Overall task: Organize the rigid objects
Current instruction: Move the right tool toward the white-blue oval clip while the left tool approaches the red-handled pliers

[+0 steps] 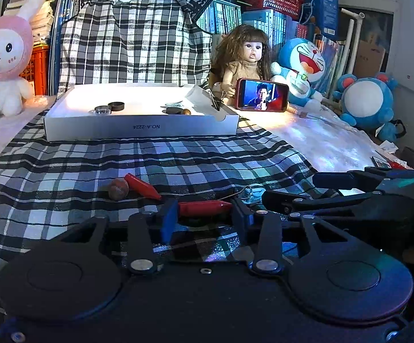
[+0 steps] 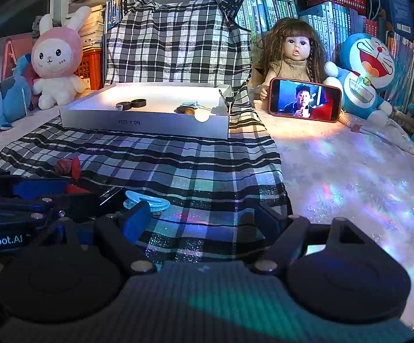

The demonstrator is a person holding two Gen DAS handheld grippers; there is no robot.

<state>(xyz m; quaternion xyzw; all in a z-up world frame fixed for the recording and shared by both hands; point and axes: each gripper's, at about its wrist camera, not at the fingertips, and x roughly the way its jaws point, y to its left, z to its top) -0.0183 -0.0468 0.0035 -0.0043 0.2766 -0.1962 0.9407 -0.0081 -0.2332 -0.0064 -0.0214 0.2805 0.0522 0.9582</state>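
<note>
Both handheld tools are built alike. The left gripper is a matte black plastic body with two round, disc-shaped housings side by side, flat black linkage arms pinned by shiny silver rivets, and a small silver screw at the centre. Its fingers carry blue pads. The right gripper has a ribbed dark top plate, and white "Robot.AI" lettering shows on the neighbouring tool's side.

doll | phone | pink rabbit plush | blue cat plush | books
</note>
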